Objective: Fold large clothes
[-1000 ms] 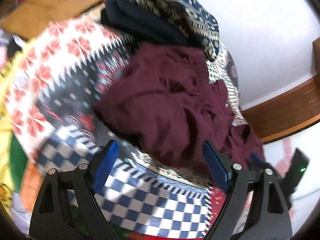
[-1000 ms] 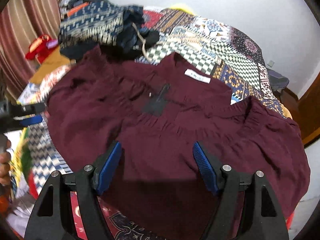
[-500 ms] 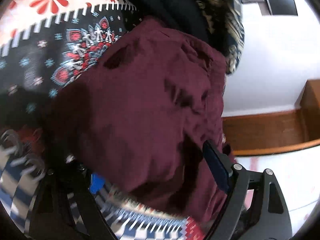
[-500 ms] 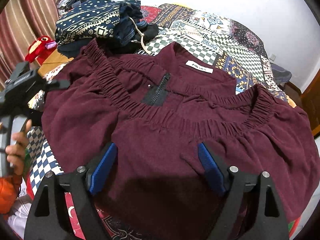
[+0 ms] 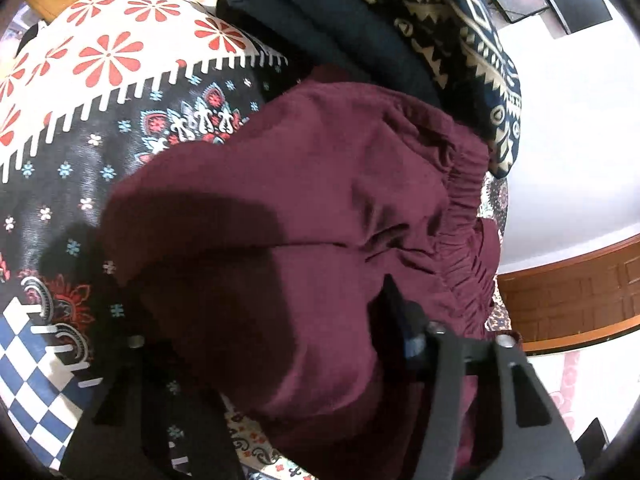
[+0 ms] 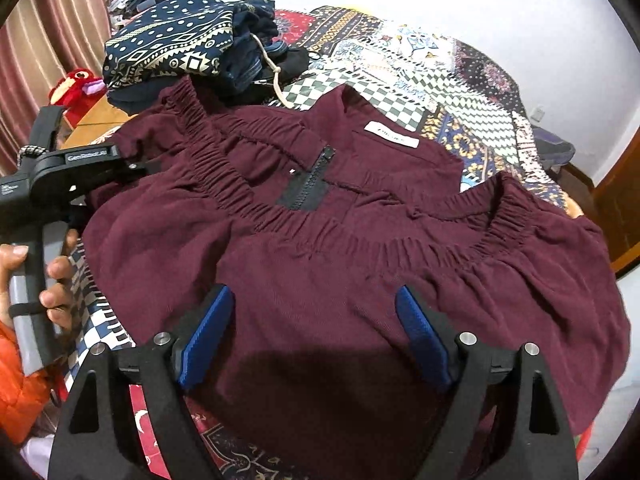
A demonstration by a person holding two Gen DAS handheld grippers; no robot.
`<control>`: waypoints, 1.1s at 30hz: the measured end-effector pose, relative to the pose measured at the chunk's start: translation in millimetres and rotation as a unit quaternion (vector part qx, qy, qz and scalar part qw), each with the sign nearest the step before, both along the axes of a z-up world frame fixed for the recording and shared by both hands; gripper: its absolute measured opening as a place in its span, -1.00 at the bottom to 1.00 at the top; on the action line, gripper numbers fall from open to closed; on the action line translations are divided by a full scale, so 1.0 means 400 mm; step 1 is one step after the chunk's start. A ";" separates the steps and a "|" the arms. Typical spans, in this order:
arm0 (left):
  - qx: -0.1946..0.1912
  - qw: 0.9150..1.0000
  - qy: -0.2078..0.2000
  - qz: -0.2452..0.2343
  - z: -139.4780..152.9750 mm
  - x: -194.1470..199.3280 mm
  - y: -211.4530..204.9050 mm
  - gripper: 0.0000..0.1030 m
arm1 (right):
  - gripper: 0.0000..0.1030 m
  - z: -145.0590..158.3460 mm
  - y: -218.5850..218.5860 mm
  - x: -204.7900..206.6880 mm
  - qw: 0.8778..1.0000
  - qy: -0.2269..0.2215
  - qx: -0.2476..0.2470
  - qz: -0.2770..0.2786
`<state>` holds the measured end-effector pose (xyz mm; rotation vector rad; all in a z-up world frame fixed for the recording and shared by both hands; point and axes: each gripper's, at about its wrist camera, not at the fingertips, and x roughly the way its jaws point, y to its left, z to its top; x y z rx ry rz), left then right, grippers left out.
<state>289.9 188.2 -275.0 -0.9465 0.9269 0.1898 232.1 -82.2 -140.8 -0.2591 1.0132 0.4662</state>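
Maroon garment [image 5: 304, 240] hides the left gripper [image 5: 256, 344] fingers' tips.

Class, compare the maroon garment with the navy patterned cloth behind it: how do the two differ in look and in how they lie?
The maroon garment is one plain colour with gathered elastic bands, a black zip and a white label; the navy patterned cloth carries cream geometric prints. The maroon garment lies spread wide across the bedspread; the navy cloth sits bundled on a heap. Both rest on the bed.

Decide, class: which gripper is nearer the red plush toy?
Left. The left gripper reaches into the maroon garment just below the red plush toy; the right gripper hovers over the garment's near hem.
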 end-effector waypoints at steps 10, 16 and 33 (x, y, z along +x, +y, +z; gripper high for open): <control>0.089 0.992 -0.085 -0.008 0.175 -0.137 -0.028 -0.47 | 0.59 0.084 -0.001 -0.035 0.999 -0.048 -0.004 0.006; 0.163 0.977 -0.134 0.032 0.314 -0.259 0.039 -0.49 | 0.59 0.066 0.062 -0.034 0.999 -0.029 0.011 0.027; 0.258 0.941 -0.215 -0.038 0.544 -0.163 -0.188 -0.50 | 0.59 0.083 -0.087 -0.011 0.993 0.004 0.115 -0.015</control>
